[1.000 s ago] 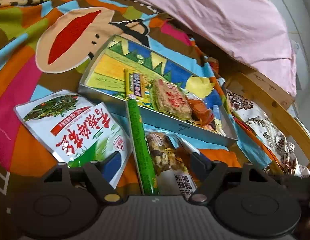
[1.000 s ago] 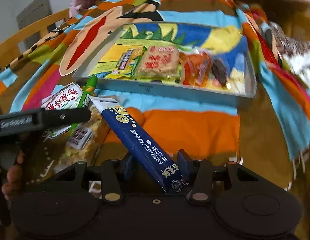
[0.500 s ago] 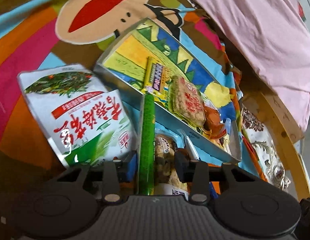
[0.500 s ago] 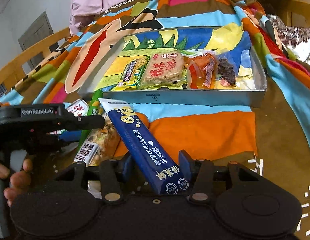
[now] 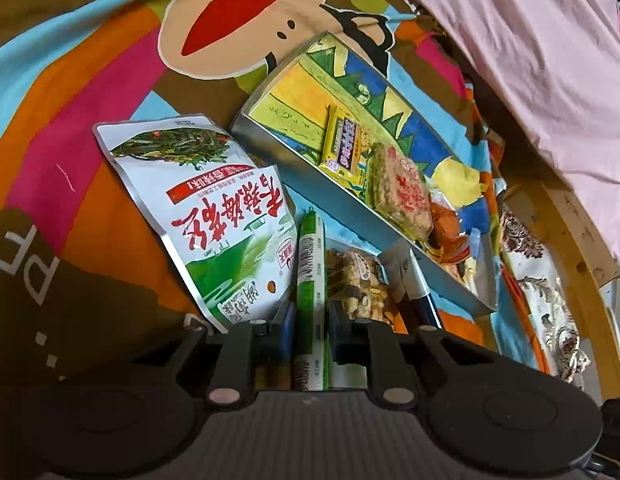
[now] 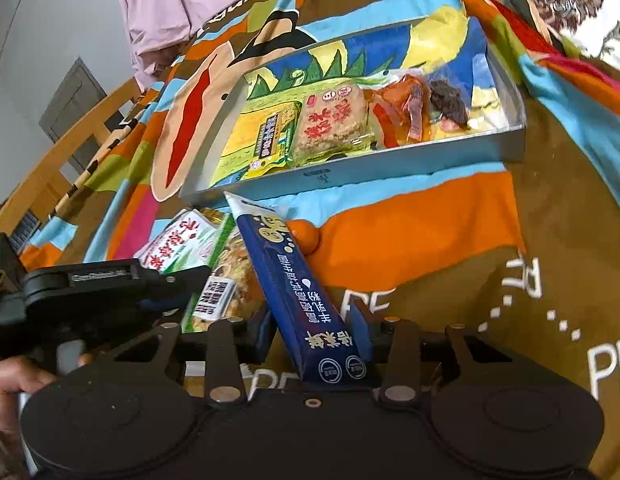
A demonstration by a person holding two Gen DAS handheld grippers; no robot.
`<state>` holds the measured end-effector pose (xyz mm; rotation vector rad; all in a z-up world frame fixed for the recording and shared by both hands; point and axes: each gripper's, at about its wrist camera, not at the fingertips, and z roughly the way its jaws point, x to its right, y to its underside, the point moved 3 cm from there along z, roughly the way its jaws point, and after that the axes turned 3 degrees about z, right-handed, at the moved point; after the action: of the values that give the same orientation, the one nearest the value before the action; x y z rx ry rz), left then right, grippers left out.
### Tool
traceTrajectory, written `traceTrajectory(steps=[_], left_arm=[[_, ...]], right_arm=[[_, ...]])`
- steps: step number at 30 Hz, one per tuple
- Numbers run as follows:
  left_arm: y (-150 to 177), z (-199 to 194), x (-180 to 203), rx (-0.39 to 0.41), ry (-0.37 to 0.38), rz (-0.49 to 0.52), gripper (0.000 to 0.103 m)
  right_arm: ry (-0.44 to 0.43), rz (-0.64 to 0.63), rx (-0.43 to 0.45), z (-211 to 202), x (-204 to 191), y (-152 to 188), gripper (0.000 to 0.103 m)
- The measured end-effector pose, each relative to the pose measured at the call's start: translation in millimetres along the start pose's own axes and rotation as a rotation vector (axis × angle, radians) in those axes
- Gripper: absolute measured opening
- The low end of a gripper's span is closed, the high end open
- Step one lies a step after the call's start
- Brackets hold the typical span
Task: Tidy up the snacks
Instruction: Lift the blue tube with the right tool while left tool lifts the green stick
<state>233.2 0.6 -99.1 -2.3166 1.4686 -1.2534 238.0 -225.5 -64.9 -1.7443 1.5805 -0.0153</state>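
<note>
Left gripper (image 5: pixel 310 320): pads pressed together on the green stick pack (image 5: pixel 310 276), which runs straight out between the fingers; beside it on the left a white-and-green pouch (image 5: pixel 202 208), on the right a clear bag of mixed nuts (image 5: pixel 359 284), all lying on the colourful blanket (image 5: pixel 90 80).

Right gripper (image 6: pixel 310 332): jaws closing on the blue stick pack (image 6: pixel 294 288), which is between them with the pads against its sides, its white sealed end tilted up toward the tray's near wall.

Metal tray (image 6: pixel 349 168): shallow, printed liner; contents in a row: yellow bar (image 6: pixel 272 140), rice cake square (image 6: pixel 335 122), orange packet (image 6: pixel 403 110), dark snack piece (image 6: pixel 449 102).

Seen from the left wrist only: a pink sheet (image 5: pixel 529 40) draped past the tray; a wooden rail (image 5: pixel 569 232) along the far edge; a patterned cushion (image 5: pixel 537 280) just beyond the tray's end.

Seen from the right wrist only: the left gripper's body from the side, a hand (image 6: pixel 10 384) on its handle; a wooden chair (image 6: pixel 50 168) off the blanket's left edge; the dark snack piece.

Open room: the tray's left part, ahead of the yellow bar, shows bare liner; the orange and brown blanket in front of the tray's near wall, right of the blue stick pack, lies bare.
</note>
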Motion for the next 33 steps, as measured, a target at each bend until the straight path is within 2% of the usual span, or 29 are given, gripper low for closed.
traceTrajectory(steps=[3,6,8,11,14,16,18,20,22,26,33], left_arm=[[-2,5,8,-0.016,-0.044,0.067,0.023],[-4,12,16,-0.032,-0.083,0.139,0.024],[-4,16,21,-0.037,-0.103,0.184,0.027],[-3,21,29,-0.039,-0.131,0.243,0.033],[0,23,34,-0.039,-0.145,0.285,0.038],[1,25,35,-0.042,-0.153,0.298,0.038],[3,25,37,-0.046,-0.162,0.319,0.038],[5,25,40,-0.048,-0.178,0.346,0.038],[8,24,44,-0.053,-0.197,0.377,0.038],[12,21,49,-0.058,-0.219,0.405,0.034],[8,22,43,-0.060,-0.193,0.366,0.033]], right_arm=[[-0.013,0.021,0.007,3,1,1,0.044],[-0.023,0.043,0.052,8,6,-2,0.047],[-0.041,0.075,0.086,13,13,-5,0.057],[-0.056,0.101,0.136,20,20,-11,0.064],[-0.063,0.069,0.137,27,17,-12,0.070],[-0.037,0.014,0.134,27,11,-11,0.069],[-0.010,-0.023,0.132,27,7,-9,0.063],[0.047,-0.072,0.142,25,3,-5,0.041],[0.112,-0.146,0.153,23,-1,-1,0.039],[0.144,-0.208,0.169,20,-5,6,0.039],[0.063,-0.080,0.142,15,7,5,0.044]])
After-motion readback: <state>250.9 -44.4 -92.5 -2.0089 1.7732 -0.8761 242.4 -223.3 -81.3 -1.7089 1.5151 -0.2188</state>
